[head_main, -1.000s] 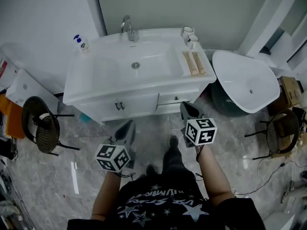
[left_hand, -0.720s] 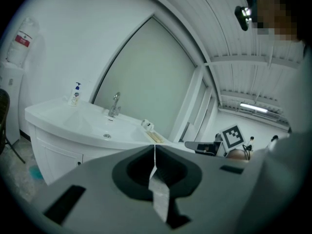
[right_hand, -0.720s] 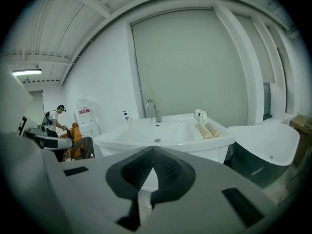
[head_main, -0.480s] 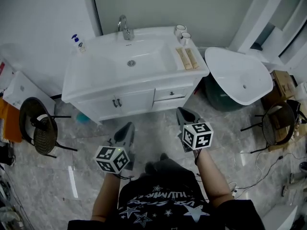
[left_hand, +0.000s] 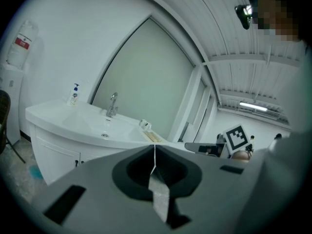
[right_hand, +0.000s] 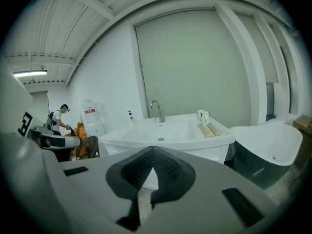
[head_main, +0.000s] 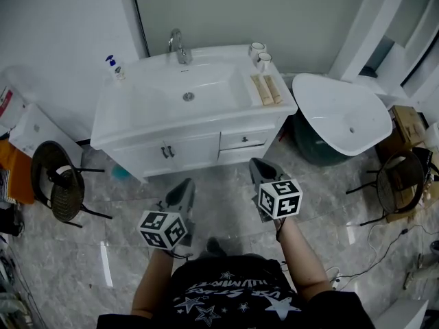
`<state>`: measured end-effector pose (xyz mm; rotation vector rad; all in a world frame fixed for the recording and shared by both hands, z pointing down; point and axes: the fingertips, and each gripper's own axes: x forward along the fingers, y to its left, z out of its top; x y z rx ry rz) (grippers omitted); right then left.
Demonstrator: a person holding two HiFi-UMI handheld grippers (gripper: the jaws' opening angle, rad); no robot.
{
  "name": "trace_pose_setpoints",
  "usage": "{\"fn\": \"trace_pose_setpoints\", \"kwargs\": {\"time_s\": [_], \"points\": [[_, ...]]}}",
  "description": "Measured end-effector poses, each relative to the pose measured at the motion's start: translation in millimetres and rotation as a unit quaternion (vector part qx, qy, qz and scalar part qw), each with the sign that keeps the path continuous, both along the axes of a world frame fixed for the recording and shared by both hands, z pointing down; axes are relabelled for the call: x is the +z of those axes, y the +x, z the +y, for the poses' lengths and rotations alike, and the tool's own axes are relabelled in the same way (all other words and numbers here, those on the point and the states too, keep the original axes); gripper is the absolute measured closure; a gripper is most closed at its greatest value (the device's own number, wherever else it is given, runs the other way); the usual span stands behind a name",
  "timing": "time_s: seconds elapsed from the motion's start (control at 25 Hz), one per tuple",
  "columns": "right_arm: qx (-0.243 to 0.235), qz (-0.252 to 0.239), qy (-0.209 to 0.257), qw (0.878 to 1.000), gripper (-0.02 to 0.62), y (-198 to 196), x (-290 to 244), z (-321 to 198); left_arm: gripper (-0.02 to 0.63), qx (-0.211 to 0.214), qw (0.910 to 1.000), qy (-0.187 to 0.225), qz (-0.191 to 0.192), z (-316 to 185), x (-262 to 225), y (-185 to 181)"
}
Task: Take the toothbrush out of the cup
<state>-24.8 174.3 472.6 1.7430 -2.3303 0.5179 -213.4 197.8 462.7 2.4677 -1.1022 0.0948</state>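
Note:
Two white cups (head_main: 260,52) stand at the back right corner of the white vanity top (head_main: 123,125); I cannot make out a toothbrush in them. The same cups (right_hand: 202,115) show small in the right gripper view, and in the left gripper view the cups (left_hand: 144,125) are tiny. My left gripper (head_main: 186,184) hangs shut and empty over the floor, well short of the vanity front. My right gripper (head_main: 255,164) is also shut with nothing in it, below the drawer side. Seen along their own jaws, the left gripper (left_hand: 154,147) and the right gripper (right_hand: 152,150) are both shut.
A faucet (head_main: 177,45) and a soap bottle (head_main: 113,66) stand on the vanity, with two tan tubes (head_main: 266,89) by the basin. A white tub (head_main: 343,115) sits to the right. Black chairs (head_main: 58,184) stand left and right. A person (right_hand: 61,113) is far off.
Both grippers drifted a little over the floor before the vanity, the right one leftward and nearer to me. The jaws stayed shut.

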Motion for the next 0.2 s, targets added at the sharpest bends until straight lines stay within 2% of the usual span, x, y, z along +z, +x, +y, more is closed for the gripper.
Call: {"fn": "trace_pose_setpoints", "kwargs": {"time_s": [0.2], "points": [[-0.006,-0.001,-0.009,1.000,0.583,16,-1,22,0.586,0.001,1.0000,-0.002,-0.002,20,-6,26]]}}
